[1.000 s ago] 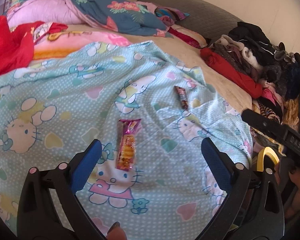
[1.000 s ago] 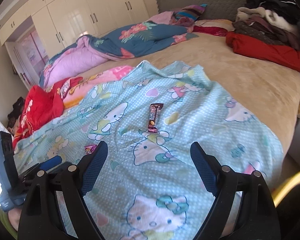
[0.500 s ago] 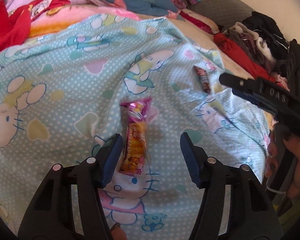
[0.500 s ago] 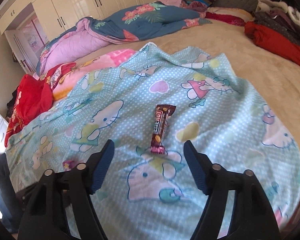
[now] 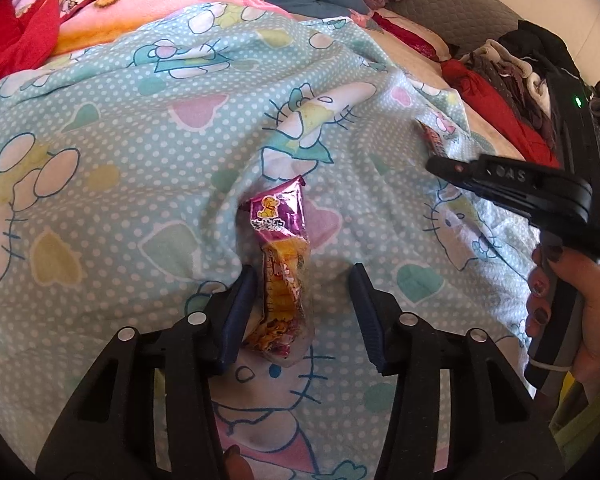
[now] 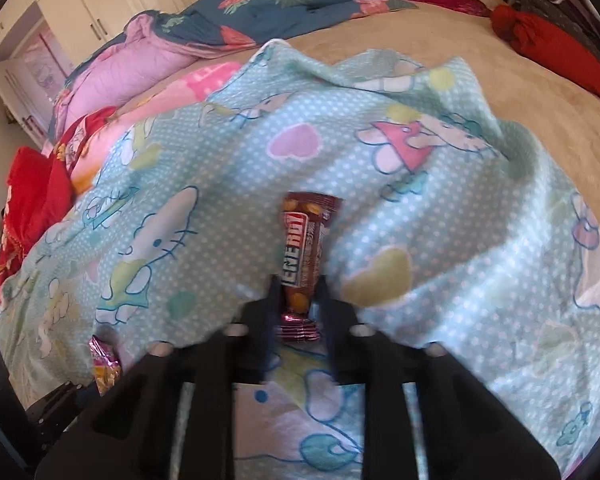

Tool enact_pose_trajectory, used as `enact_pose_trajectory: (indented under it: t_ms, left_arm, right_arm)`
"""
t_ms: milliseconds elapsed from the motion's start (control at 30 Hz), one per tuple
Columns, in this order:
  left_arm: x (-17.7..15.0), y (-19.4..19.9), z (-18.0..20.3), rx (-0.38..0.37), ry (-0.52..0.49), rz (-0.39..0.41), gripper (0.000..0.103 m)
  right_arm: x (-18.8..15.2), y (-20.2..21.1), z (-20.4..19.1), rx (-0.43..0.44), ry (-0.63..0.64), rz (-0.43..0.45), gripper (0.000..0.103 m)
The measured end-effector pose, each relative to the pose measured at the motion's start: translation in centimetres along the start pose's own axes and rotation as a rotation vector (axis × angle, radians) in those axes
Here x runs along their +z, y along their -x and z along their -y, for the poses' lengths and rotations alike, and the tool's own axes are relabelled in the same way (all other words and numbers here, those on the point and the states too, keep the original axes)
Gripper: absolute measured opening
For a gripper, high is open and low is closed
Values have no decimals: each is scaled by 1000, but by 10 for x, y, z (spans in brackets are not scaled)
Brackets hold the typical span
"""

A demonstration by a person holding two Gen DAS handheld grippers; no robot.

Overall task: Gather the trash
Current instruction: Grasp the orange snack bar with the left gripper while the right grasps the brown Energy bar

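The left gripper (image 5: 303,312) has dropped onto the blue cartoon-cat blanket (image 5: 140,184) and narrowed since a second ago; its jaws are part open around the purple and yellow snack wrapper (image 5: 282,264), left pad touching, right pad apart. The right gripper (image 6: 298,312) has closed in, jaws pinched on the brown bar wrapper (image 6: 304,248), partly reading "ENE", with bare tan bedspread (image 6: 500,92) beyond.

Purple-yellow snack wrapper (image 5: 282,268) and brown candy-bar wrapper (image 6: 305,256) lie on bedding.

Blk tool (image 5: 302,288), blue pads (image 5: 242,300).
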State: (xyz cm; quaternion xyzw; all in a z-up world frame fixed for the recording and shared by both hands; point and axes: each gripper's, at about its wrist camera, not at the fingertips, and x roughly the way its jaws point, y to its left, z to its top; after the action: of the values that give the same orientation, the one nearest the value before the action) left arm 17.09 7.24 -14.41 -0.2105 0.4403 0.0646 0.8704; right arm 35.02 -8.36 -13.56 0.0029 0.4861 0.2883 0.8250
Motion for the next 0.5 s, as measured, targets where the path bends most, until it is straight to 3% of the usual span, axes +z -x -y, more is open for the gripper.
enact_pose_trajectory:
  t_ms: [500]
  left_arm:
    - [1,10,-5,33,45,16,15]
  right_arm:
    - [-64,92,3,82,-40,106,15]
